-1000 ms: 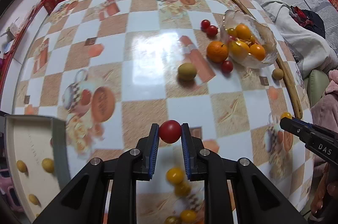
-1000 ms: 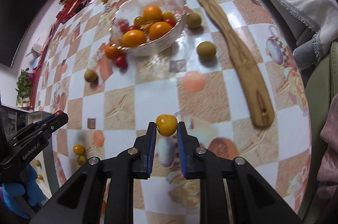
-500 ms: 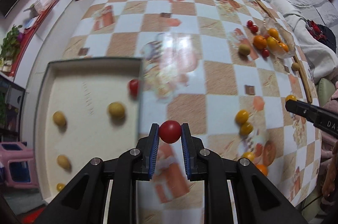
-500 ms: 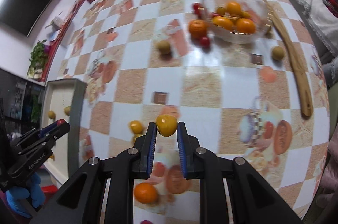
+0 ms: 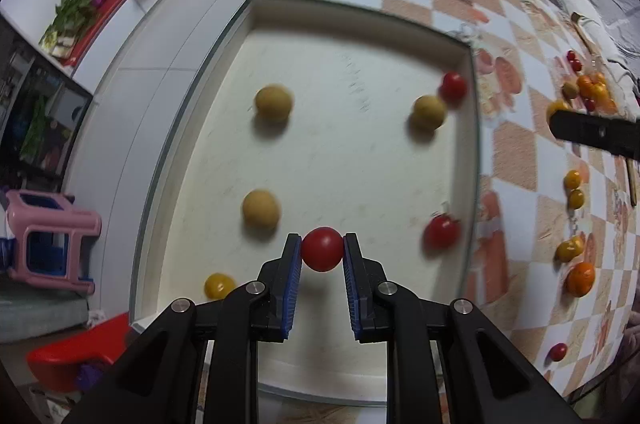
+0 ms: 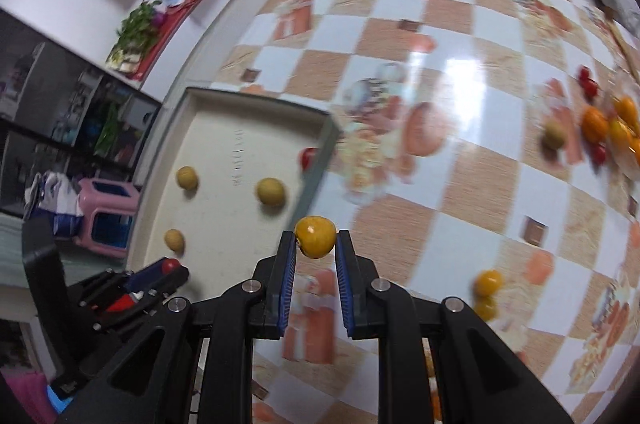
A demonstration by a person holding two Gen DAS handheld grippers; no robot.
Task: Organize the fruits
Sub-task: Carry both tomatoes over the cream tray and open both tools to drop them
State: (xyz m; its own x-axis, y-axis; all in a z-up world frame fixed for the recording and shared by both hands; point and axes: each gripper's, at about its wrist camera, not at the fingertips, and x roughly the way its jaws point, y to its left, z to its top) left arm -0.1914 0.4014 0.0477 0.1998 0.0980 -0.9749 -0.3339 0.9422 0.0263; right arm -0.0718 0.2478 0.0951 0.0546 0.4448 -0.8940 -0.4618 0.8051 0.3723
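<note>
Left gripper (image 5: 322,250): jaws clamped on a red cherry tomato (image 5: 322,249), held above the white tray (image 5: 360,24), with tan fruits at 10 and 1 o'clock. Right gripper (image 6: 315,237): jaws clamped on a yellow tomato (image 6: 315,236), over the checkered bench (image 6: 460,96) beside the tray's right rim.

Red cherry tomato (image 5: 322,249) above the white tray (image 5: 360,24); yellow tomato (image 6: 315,236) beside it.

Red tomato (image 5: 322,249), yellow fruit (image 6: 315,236), cream tray (image 5: 352,152), orange-and-white checked tablecloth (image 6: 452,128)
</note>
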